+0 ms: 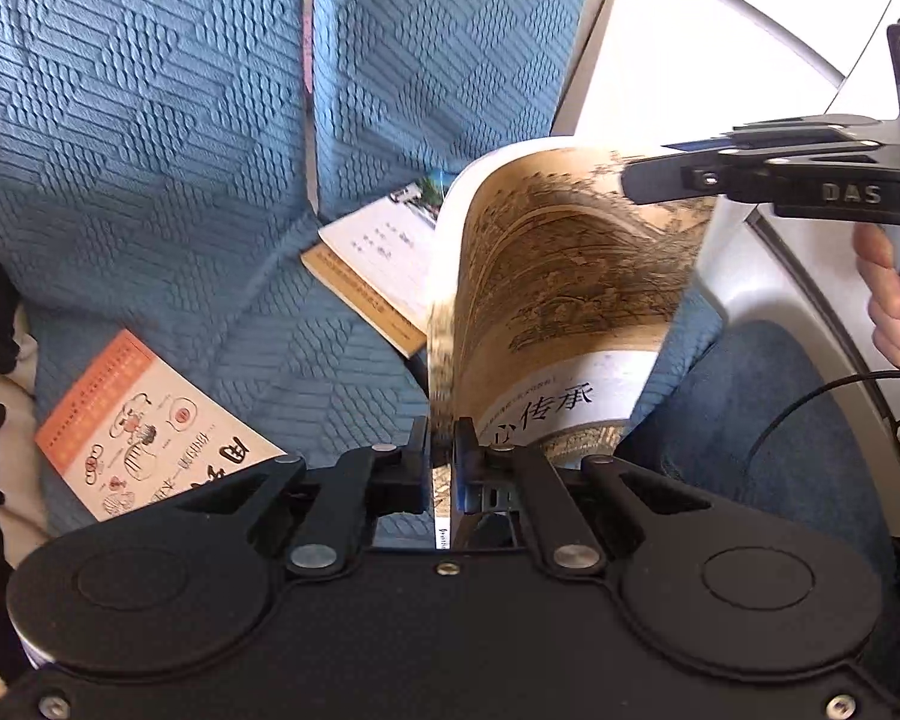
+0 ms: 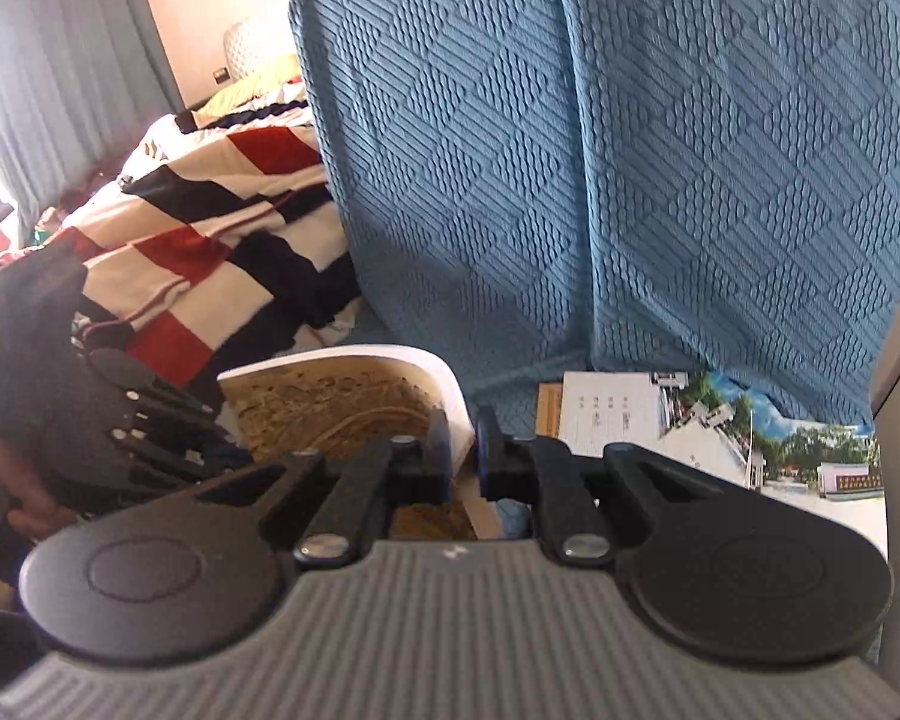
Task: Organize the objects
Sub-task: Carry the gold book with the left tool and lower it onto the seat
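A brown and white book (image 1: 570, 288) with an old painting on its cover is held up off the blue seat. My left gripper (image 1: 442, 450) is shut on its spine end. My right gripper (image 1: 636, 180) grips the far corner of its cover. In the right wrist view the right gripper (image 2: 462, 450) is shut on the curled cover edge of that book (image 2: 342, 402). An orange and white book (image 1: 144, 426) lies on the seat at the left. A white booklet (image 1: 384, 252) on a brown book lies at the seat back, and it also shows in the right wrist view (image 2: 660, 420).
The seat and backrest wear a blue textured cover (image 1: 150, 120). A white armrest (image 1: 750, 276) rises at the right. A striped red, white and navy blanket (image 2: 198, 228) lies on a bed beside the seat. A photo print (image 2: 810, 456) lies right of the booklet.
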The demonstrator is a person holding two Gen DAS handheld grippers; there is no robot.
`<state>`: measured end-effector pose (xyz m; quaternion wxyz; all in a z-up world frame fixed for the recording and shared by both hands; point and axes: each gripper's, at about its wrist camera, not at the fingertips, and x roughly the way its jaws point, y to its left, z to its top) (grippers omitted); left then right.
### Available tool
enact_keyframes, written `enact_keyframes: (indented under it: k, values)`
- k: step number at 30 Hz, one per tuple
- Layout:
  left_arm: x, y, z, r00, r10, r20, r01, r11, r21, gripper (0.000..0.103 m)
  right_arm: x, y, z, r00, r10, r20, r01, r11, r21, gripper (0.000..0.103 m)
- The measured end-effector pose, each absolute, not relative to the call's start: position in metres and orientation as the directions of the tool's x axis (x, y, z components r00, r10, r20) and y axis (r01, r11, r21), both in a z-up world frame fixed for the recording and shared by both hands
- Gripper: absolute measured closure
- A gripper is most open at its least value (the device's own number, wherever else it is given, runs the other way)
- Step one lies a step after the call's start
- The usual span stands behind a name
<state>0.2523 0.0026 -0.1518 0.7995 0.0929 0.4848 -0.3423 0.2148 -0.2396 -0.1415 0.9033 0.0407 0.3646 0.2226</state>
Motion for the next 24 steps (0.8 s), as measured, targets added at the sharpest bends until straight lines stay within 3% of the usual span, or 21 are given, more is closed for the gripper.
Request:
enact_keyframes:
  k: [10,24]
  values:
    - [0.297,-0.003,-0.164,0.337,-0.452,-0.826,0.607,0.775,-0.176,0.095,0.272,-0.235,-0.169,0.643,0.406,-0.649,-0.363,0.908,0.209,0.09]
    - [0.409,0.008,-0.255,0.242,-0.428,-0.871,0.449,0.845,-0.29,0.092,0.376,-0.206,-0.252,0.578,0.364,-0.73,-0.361,0.917,0.171,0.091]
